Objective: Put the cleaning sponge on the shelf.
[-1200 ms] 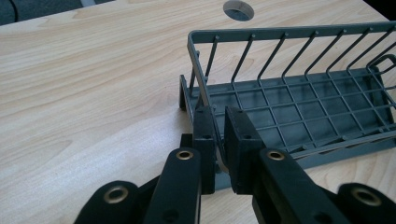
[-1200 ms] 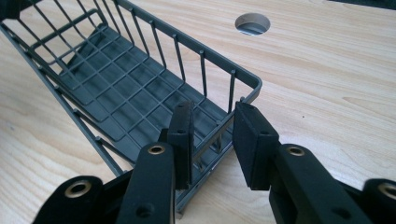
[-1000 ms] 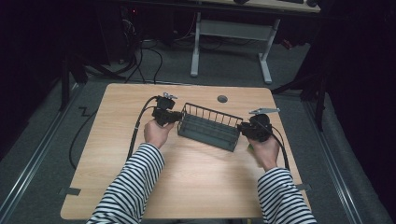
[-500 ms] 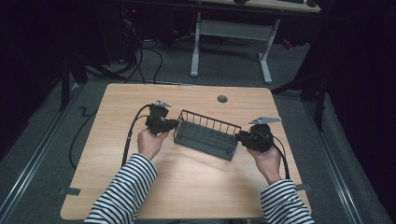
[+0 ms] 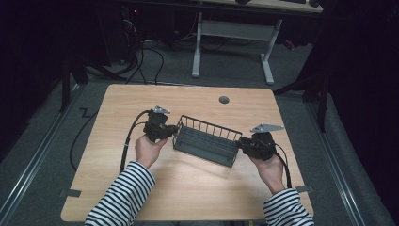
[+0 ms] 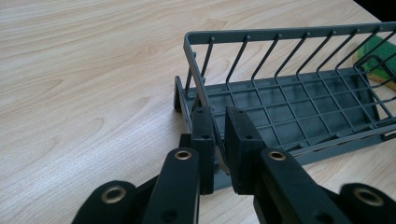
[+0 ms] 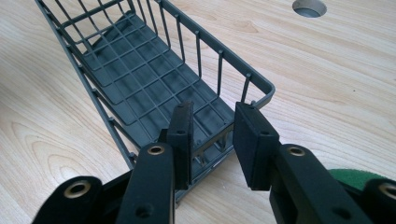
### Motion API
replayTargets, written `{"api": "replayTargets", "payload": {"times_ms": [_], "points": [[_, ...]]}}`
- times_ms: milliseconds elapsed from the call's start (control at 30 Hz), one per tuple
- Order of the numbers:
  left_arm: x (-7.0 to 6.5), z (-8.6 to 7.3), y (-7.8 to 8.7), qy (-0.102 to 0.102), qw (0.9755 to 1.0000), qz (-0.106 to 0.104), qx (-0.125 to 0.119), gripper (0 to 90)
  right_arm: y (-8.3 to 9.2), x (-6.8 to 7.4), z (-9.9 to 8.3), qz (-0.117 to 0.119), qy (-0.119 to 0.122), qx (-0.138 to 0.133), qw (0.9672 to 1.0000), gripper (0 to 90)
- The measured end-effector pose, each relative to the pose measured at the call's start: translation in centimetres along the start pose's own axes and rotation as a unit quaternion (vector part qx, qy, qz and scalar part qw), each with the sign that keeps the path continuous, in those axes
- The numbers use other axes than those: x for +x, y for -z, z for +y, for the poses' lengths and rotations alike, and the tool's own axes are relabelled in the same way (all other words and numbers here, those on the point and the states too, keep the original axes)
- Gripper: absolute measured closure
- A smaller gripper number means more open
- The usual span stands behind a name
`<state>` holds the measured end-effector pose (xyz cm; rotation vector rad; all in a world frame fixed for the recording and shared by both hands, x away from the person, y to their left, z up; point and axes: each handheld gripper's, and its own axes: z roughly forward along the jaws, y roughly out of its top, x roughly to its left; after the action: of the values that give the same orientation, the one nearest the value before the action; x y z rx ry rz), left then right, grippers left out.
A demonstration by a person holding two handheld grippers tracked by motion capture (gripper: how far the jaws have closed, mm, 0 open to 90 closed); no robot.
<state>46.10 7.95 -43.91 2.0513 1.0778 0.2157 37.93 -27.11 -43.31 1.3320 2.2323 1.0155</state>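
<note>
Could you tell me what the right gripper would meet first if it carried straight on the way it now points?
The right gripper already sits at the near end wall of the wire basket, so it would likely press into that wall at once, its jaws straddling the end wire with a gap visible.

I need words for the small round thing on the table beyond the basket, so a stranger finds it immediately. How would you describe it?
Start at the light wooden table and find the dark wire basket held between the two grippers near its middle. Beyond the basket, toward the table's far edge, is a small grey round hole in the wood. It is flush with the tabletop, not standing on it.
</note>
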Motion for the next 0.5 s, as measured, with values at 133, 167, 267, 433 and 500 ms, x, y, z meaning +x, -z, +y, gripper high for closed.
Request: {"api": "replayTargets", "payload": {"times_ms": [133,167,267,433,500], "points": [[0.1,-0.1,0.1,0.003,1.0000,-0.005,-0.003,82.4,0.0,-0.2,-0.2,0.009,-0.011,-0.002,0.9999,67.4],[0.1,-0.1,0.1,0.002,1.0000,-0.005,-0.005,82.4,0.0,-0.2,-0.1,0.008,-0.010,-0.002,0.9999,67.4],[0.1,-0.2,0.3,0.003,0.9998,-0.008,-0.017,81.2,0.0,0.0,-0.1,0.005,-0.004,0.000,1.0000,64.8],[0.1,-0.4,1.2,0.008,0.9991,-0.001,-0.042,53.7,0.6,-0.3,-0.5,-0.012,-0.012,-0.021,0.9996,47.6],[0.2,-0.5,1.3,0.010,0.9988,0.000,-0.047,47.4,1.0,-0.5,-0.7,-0.016,-0.016,-0.038,0.9990,44.0]]}}
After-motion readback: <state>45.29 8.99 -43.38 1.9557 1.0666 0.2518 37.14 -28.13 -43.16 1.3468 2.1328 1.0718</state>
